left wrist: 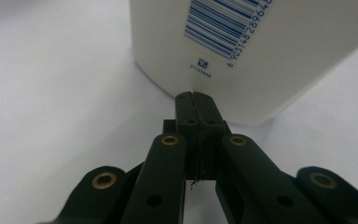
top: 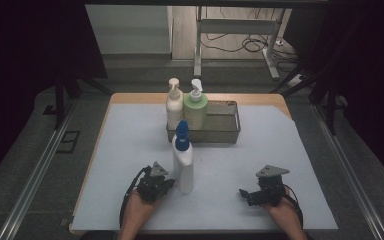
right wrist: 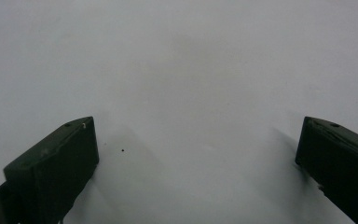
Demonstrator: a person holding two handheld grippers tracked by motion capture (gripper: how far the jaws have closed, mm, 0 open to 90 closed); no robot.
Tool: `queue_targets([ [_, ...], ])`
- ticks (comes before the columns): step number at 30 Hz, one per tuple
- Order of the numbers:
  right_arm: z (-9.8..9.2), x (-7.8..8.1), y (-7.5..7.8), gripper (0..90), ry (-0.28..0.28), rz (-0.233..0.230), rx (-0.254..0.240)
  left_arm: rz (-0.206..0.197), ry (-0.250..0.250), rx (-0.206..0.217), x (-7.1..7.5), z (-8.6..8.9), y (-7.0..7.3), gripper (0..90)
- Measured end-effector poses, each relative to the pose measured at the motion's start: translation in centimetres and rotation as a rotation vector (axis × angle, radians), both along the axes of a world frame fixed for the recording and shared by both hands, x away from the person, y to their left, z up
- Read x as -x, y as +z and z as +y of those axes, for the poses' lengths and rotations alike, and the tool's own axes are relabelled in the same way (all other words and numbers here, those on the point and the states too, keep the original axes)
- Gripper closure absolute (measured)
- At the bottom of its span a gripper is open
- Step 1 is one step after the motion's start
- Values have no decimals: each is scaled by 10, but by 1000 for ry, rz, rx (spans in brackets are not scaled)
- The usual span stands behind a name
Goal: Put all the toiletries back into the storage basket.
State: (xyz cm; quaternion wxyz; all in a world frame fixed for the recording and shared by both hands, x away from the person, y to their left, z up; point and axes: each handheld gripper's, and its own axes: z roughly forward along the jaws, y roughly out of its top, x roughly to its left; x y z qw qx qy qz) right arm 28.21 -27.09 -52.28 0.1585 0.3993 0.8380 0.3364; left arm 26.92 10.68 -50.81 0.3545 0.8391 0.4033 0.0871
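A white bottle with a blue cap point(top: 183, 160) stands upright on the pale mat near the front, between my two hands. My left gripper point(top: 170, 183) sits just left of its base. In the left gripper view its jaws are pressed together with nothing between them, the gripper point(left wrist: 196, 96) tip right at the foot of the white bottle point(left wrist: 242, 42), below the barcode. My right gripper point(top: 243, 193) rests on the mat at the front right. In the right gripper view the gripper point(right wrist: 196, 140) has its jaws wide apart over bare mat.
A metal mesh tray point(top: 225, 127) stands at the back centre of the mat point(top: 130, 150). At its left end stand a white pump bottle point(top: 174, 104) and a green pump bottle point(top: 196, 106). Table legs and cables lie on the floor beyond the table.
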Motion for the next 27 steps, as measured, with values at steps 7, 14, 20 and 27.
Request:
queue_targets([
  [7, 0, 0, 0, 0, 1, 1, 1, 6, -55, 7, 2, -14, 0, 895],
  [14, 0, 0, 0, 0, 1, 1, 1, 10, -88, 18, 1, -25, -1, 894],
  [20, 0, 0, 0, 0, 1, 2, 1, 8, -86, 29, 1, -24, -2, 867],
  [27, 0, 0, 1, 0, -1, 6, 3, -22, -52, 37, 6, -12, 2, 679],
])
